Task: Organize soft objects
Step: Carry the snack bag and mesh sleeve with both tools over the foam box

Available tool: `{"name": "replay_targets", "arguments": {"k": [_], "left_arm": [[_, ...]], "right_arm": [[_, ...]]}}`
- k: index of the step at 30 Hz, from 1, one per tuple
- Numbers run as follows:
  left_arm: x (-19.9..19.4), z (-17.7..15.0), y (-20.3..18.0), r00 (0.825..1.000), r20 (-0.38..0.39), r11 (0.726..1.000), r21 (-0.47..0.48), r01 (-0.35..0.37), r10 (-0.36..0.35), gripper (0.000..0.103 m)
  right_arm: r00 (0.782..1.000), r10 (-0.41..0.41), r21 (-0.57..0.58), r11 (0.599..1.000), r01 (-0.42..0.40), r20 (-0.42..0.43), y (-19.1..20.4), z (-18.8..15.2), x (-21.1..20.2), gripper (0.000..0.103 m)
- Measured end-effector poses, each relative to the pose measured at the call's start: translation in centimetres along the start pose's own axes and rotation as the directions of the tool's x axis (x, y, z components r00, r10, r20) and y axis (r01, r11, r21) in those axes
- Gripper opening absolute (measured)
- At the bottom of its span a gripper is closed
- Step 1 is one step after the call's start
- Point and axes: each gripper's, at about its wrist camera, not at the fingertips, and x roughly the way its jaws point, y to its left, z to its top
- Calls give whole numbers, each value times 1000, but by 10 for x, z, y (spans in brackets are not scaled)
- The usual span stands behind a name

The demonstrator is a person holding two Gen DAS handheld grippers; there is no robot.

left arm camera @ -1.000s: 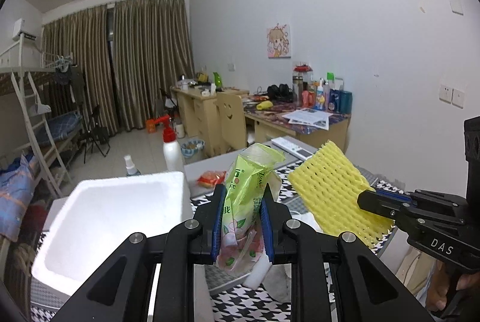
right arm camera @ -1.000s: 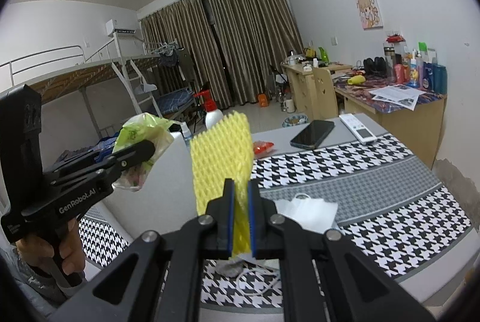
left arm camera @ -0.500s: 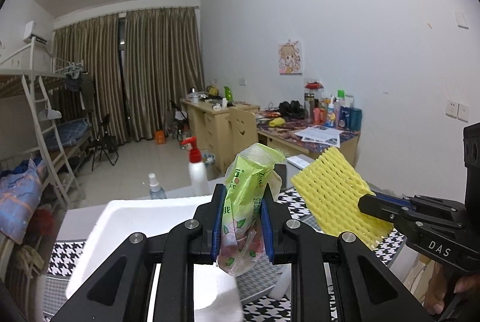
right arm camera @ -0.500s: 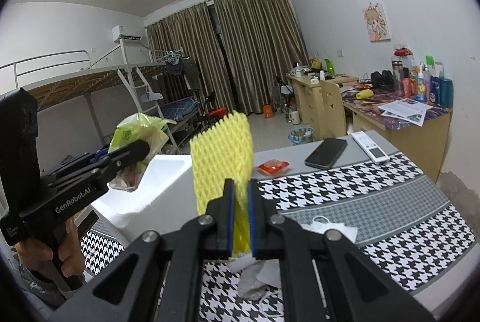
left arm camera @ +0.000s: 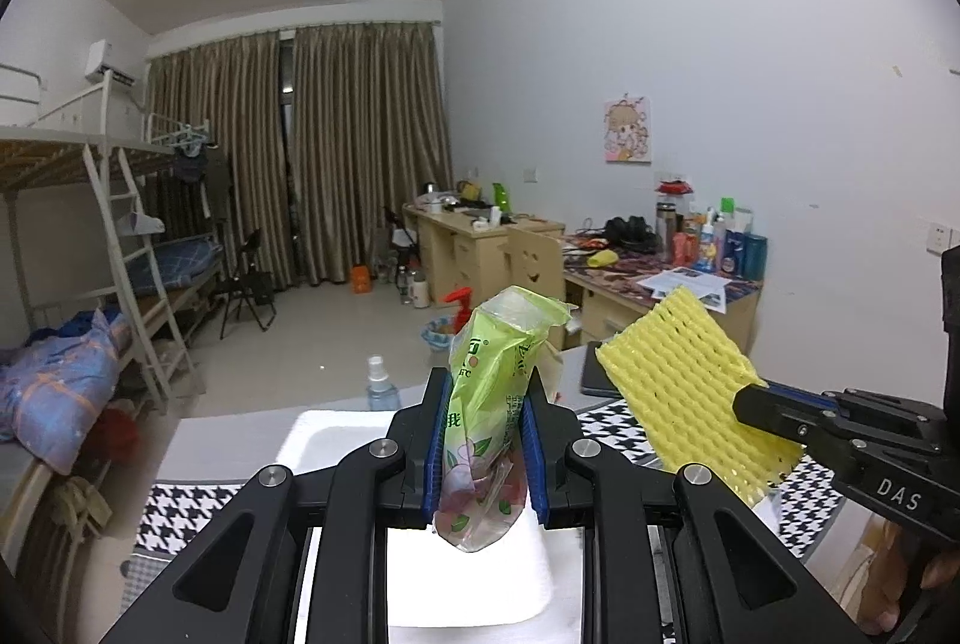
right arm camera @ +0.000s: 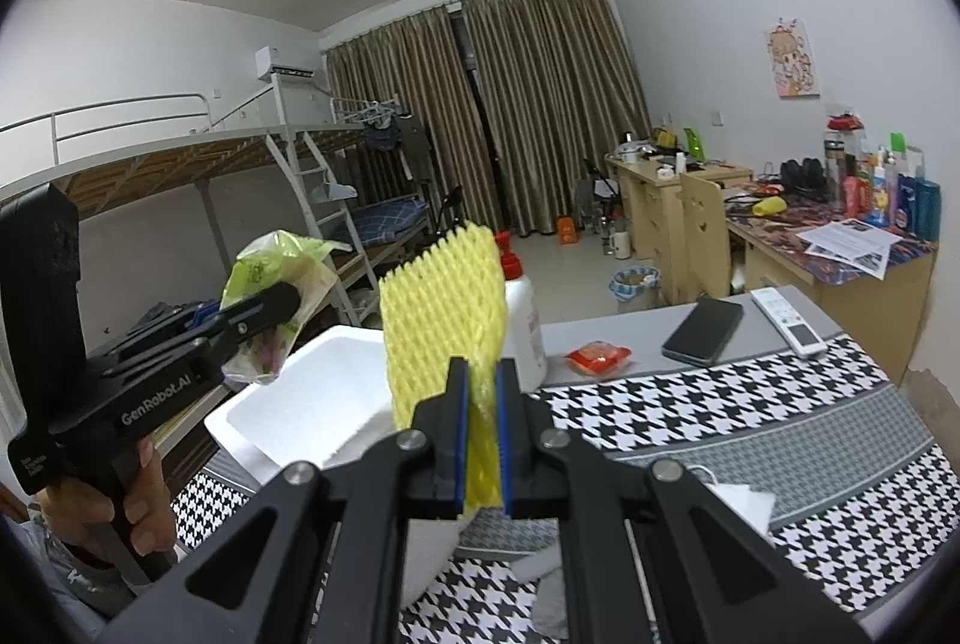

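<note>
My left gripper (left arm camera: 483, 440) is shut on a green plastic tissue packet (left arm camera: 492, 392), held upright above the white foam box (left arm camera: 468, 584). The packet also shows in the right wrist view (right arm camera: 270, 284), held by the left gripper (right arm camera: 264, 308). My right gripper (right arm camera: 480, 434) is shut on a yellow foam net sleeve (right arm camera: 444, 326), held above the table beside the foam box (right arm camera: 300, 404). The sleeve shows in the left wrist view (left arm camera: 678, 404) to the right of the packet, with the right gripper (left arm camera: 756, 398) on it.
The houndstooth tablecloth (right arm camera: 750, 422) holds a white tissue (right arm camera: 738, 500), a red snack packet (right arm camera: 597, 356), a phone (right arm camera: 702, 323), a remote (right arm camera: 786, 320) and a white red-capped bottle (right arm camera: 522, 320). A small spray bottle (left arm camera: 379, 386) stands behind the box.
Both grippers have risen with their loads and the view tilts upward. The foam box has dropped lower in both views.
</note>
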Motion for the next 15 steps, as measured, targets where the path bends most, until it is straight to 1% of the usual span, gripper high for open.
{"name": "replay_targets", "arguments": {"k": [10,15], "left_arm": [[4,-4,21,996,-21,996,-18,-83,82,24],[7,-7,30,994,-39,994,-25,-105,104,24]], "right_arm": [[999,44,-18,999,-45,-12,14,6,18,11],[998,67,-29,997,-68,-17,21,7,26,11]]}}
